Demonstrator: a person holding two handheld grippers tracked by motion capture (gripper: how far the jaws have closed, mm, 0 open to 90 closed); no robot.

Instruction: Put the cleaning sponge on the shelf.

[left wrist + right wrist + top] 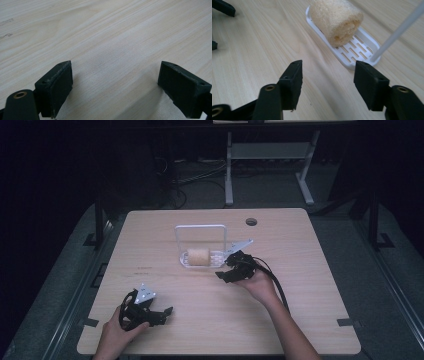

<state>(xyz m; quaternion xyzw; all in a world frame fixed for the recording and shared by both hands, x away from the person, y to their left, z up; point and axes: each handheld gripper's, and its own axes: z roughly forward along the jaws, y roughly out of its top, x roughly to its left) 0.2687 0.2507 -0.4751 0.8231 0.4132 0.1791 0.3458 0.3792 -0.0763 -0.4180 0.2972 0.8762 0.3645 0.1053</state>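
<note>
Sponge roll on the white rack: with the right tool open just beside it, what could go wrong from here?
1. The sponge roll lies loose on the slotted white rack; a nudge might roll it off onto the table.
2. The right tool sits close to the rack's thin upright frame; a careless move could snag it and drag the light rack.

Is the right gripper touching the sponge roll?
Apart. In the right gripper view, bare table lies between the right gripper and the sponge roll on its white tray.
</note>
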